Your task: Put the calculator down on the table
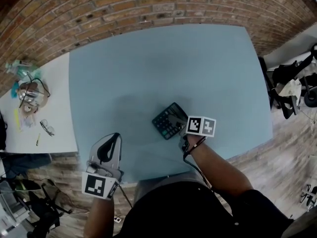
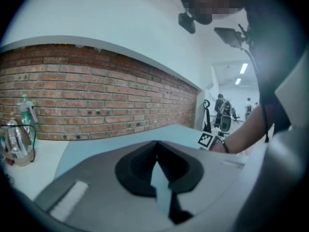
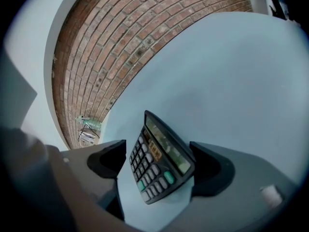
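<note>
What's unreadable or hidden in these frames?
- Calculator display digits: blurred, right gripper view.
- Calculator's near corner: head view, covered by right hand-held gripper.
- Whether its underside lies flat on the table: hidden in both views.
- Clutter on the side table: too small, head view.

The person is wearing a black short-sleeved top (image 1: pixel 188 209). The left gripper (image 1: pixel 115 137) and right gripper (image 1: pixel 177 124) are showing grey shells and black pads, each carrying a white cube (image 1: pixel 201 126) with black square markers. A black cable (image 1: pixel 197 166) is running along the right forearm.
</note>
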### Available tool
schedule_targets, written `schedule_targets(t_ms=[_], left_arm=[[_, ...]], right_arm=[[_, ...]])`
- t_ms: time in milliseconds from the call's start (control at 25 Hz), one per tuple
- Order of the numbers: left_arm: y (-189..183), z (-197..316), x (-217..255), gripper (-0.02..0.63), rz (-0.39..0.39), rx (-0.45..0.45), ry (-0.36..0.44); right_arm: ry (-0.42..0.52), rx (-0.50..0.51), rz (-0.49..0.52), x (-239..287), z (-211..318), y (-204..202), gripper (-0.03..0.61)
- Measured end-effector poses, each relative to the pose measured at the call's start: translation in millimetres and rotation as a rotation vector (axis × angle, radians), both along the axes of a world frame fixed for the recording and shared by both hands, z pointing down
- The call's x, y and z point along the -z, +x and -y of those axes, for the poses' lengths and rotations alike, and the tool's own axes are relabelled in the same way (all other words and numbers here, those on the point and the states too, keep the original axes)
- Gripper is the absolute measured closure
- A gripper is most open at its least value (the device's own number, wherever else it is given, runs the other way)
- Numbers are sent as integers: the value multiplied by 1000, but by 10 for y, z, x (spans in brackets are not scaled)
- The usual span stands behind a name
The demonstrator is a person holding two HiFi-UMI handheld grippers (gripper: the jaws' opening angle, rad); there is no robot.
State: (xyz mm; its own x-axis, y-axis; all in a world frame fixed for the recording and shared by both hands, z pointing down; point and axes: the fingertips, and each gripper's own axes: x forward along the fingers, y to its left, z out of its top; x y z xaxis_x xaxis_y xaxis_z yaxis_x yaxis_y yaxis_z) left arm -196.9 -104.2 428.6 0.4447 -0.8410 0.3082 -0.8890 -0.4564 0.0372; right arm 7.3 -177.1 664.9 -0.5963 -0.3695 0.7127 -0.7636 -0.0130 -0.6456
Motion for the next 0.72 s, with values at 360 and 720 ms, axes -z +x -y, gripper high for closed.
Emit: schedule_targets(t_ms=[360, 720], left_arm=[[18, -14, 42, 612, -3, -8, 11], [96, -8, 125, 612, -7, -24, 33]], right_arm=[[-36, -5, -34, -37, -129, 60, 124], [-50, -11, -42, -16, -244, 165, 103]])
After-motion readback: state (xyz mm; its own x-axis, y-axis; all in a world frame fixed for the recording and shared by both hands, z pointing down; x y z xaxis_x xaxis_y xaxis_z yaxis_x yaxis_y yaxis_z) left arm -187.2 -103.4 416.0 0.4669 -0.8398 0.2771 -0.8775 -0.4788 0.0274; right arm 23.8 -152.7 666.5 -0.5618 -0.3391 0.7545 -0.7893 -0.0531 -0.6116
